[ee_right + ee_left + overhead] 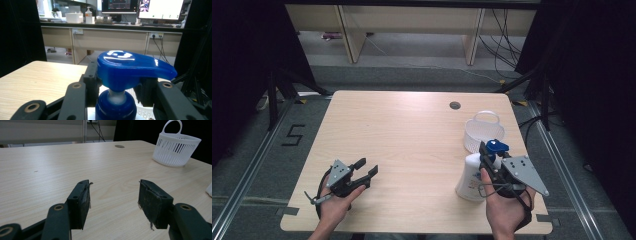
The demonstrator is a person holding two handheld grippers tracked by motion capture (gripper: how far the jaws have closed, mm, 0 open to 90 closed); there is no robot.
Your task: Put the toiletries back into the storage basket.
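White plastic pump bottle with blue dispenser head (pixel 472 182) upright at lower right of pale wooden worktop (pixel 412 145), near white slotted basket (pixel 483 132); probably hefty, slick, top-heavy; right claw (pixel 490 156) clamped at stiff neck, sensibly; left claw (pixel 366 169) wide apart, empty.

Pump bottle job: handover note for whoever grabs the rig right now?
Right gripper: shut on the pump bottle, jaws at the neck under the blue pump head. The bottle looks upright at the table's near right side; whether it is lifted can't be told.
Left gripper: open, holding nothing, low over the near left of the table.
White basket: just beyond the bottle, nothing seen inside.
Done: bottle gripped.
Left, probably: move the bottle into the basket, then release.
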